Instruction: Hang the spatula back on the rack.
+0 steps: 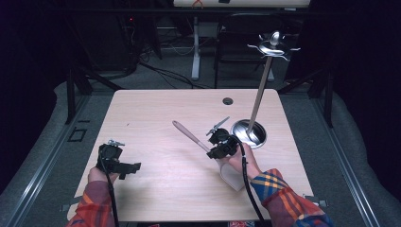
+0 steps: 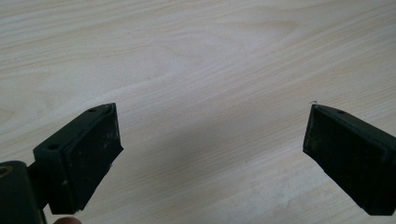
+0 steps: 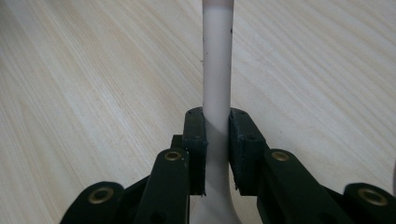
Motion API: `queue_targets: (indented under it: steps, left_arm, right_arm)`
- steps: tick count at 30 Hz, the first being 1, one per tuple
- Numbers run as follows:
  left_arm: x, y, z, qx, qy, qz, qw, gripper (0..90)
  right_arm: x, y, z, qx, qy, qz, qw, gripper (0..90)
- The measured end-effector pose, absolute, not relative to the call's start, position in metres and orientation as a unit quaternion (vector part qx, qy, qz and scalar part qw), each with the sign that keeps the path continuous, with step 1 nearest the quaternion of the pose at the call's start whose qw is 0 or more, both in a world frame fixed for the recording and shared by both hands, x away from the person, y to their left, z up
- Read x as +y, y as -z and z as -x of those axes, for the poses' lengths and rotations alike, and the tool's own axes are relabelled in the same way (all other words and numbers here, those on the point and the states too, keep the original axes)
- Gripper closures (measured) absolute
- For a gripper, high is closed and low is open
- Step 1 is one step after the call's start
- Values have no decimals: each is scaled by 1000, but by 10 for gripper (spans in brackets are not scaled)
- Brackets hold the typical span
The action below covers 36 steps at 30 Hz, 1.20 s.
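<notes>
Clamping the pale pink long-handled spatula (image 1: 191, 136) at frame centre, the right gripper (image 1: 221, 145) is probably lifting it toward the tall steel utensil stand (image 1: 249, 133), needing steady grip, while the left gripper (image 1: 115, 161) is waiting wide at lower left.

A pale pink spatula (image 1: 190, 135) is being gripped between black jaws over a light wood-grain table (image 1: 156, 118); red, orange and blue plaid sleeves (image 1: 283, 198) are being worn.
</notes>
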<state>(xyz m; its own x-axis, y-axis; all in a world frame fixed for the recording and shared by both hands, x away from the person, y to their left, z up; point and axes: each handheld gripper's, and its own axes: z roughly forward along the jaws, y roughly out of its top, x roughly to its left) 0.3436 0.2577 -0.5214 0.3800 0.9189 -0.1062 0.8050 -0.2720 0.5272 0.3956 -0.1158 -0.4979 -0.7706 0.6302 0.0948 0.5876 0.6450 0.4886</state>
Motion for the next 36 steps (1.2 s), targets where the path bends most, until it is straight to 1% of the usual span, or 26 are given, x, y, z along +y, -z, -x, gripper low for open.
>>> queue_targets:
  steps: [12, 25, 30, 36]
  left_arm:
    - [256, 522, -345, 544, -111, -792, 256, 42]
    - [252, 522, -349, 540, -108, -794, 258, 45]
    - [251, 522, -350, 537, -108, -796, 257, 45]
    - [249, 522, -352, 534, -108, -798, 258, 45]
  right_arm:
    - [-137, 486, -391, 893, -280, -347, 55, 782]
    - [-157, 477, -384, 876, -311, -359, 81, 781]
    - [-167, 472, -379, 865, -325, -368, 98, 782]
    - [-177, 468, -371, 851, -347, -370, 135, 782]
